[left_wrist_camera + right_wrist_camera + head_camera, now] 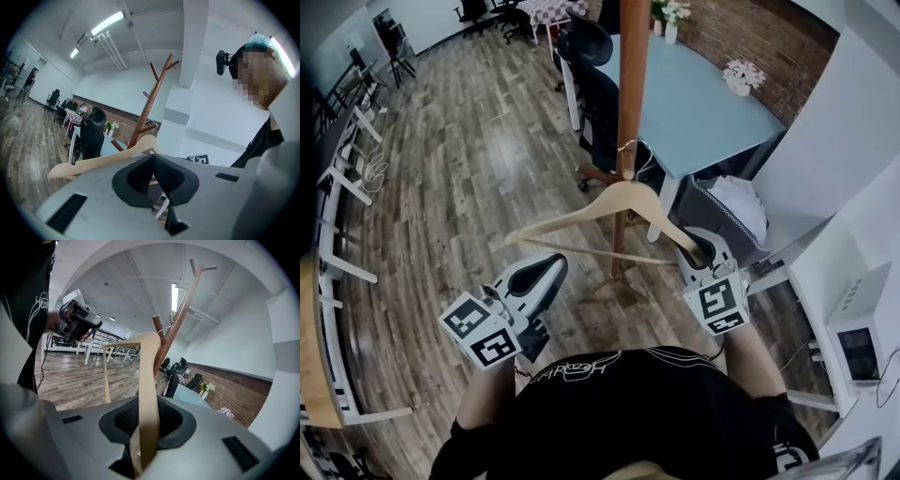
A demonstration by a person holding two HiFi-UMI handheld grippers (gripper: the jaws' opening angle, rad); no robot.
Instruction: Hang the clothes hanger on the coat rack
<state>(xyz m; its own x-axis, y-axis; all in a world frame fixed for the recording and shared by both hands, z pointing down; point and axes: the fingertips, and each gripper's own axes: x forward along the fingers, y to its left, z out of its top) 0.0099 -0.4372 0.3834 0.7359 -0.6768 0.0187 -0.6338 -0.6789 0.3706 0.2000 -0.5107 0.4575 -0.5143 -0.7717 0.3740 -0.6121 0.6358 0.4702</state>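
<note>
A pale wooden clothes hanger (619,199) hangs in the air in front of me, tilted, with its thin bar below. My right gripper (694,246) is shut on the hanger's right arm, and in the right gripper view that arm (147,380) runs up between the pads (119,420). The hanger's small metal hook (628,150) is close by the brown wooden coat rack pole (631,84); I cannot tell if they touch. The rack's upper pegs (180,319) stand above the hanger. My left gripper (555,262) is lower left of the hanger, shut and holding nothing. In its own view the hanger (93,164) and rack (152,101) lie beyond its tips (153,159).
A blue-grey table (703,103) with white flowers (741,77) stands right of the rack. Black office chairs (595,89) sit against it. A bin of white material (736,211) is beside my right gripper. White desk frames (342,187) line the left. The rack's base (619,291) rests on wood flooring.
</note>
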